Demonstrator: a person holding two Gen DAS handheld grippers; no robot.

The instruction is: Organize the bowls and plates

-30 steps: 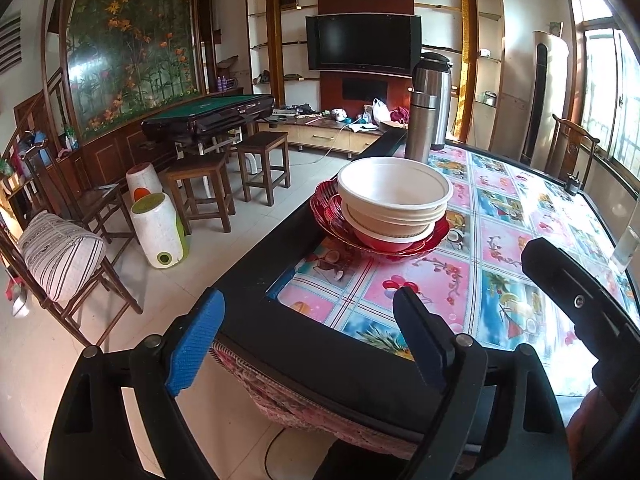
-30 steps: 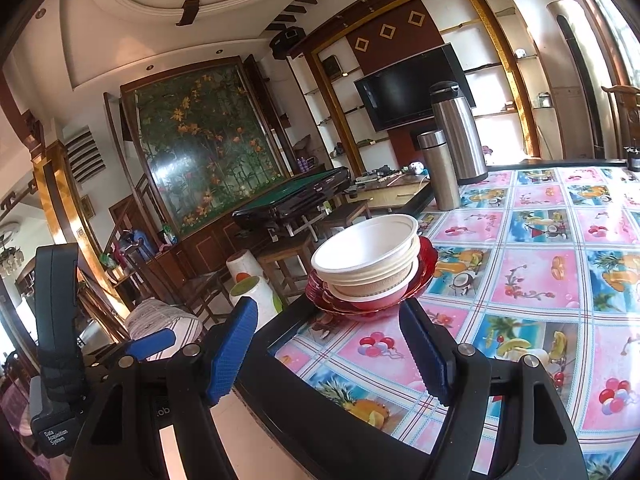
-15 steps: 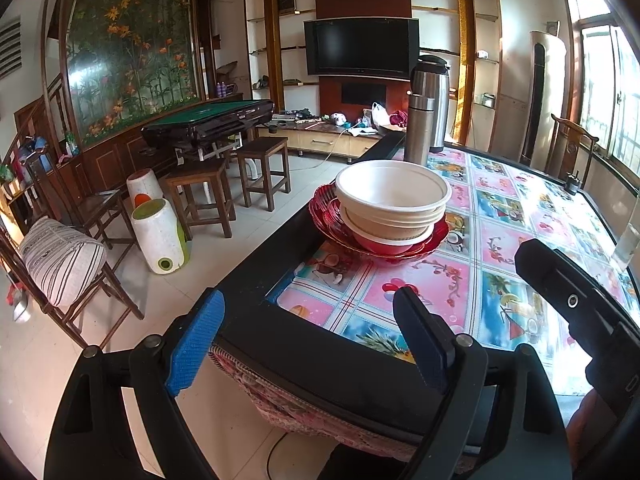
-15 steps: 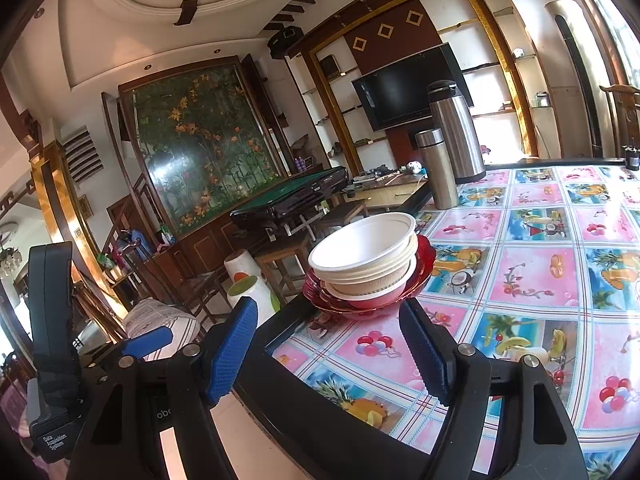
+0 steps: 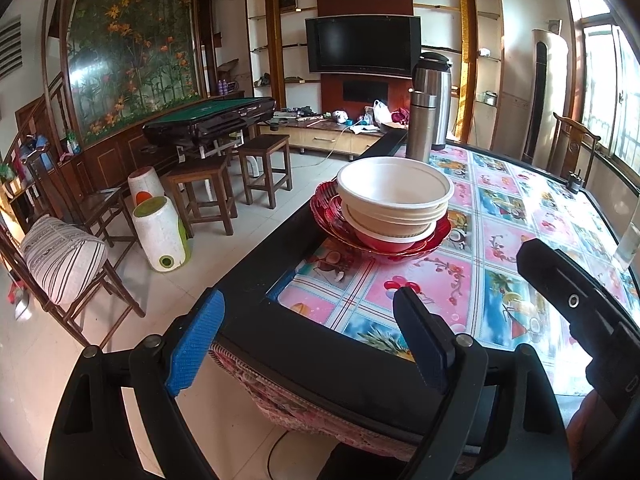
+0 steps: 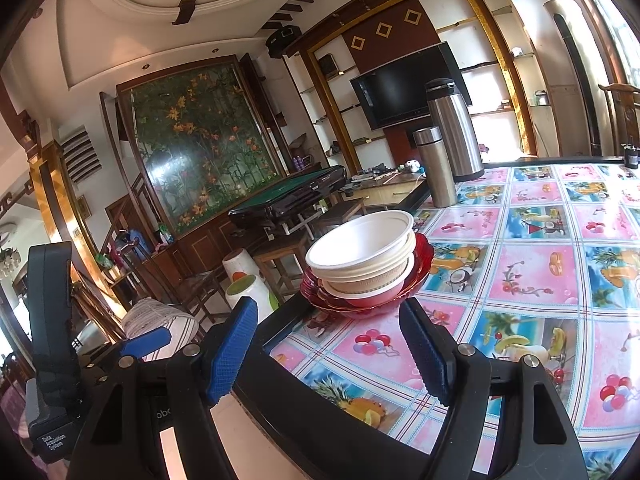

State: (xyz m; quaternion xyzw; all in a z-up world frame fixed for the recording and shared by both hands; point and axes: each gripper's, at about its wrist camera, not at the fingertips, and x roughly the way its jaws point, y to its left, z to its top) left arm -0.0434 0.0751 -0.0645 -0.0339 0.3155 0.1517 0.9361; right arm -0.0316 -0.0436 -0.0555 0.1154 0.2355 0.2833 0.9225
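Only two bits of lettering can be read, both in the right wrist view. A small white label on the black plastic housing of the left gripper (image 6: 52, 438), at the near left edge, reads "Data Acquisition System" — printed in tilted white-on-black lines. On the black body of the right gripper (image 6: 162, 414), near the bottom, pale letters "obo" show, the rest of the word hidden. Nothing on the patterned tablecloth or the steel flasks is legible.
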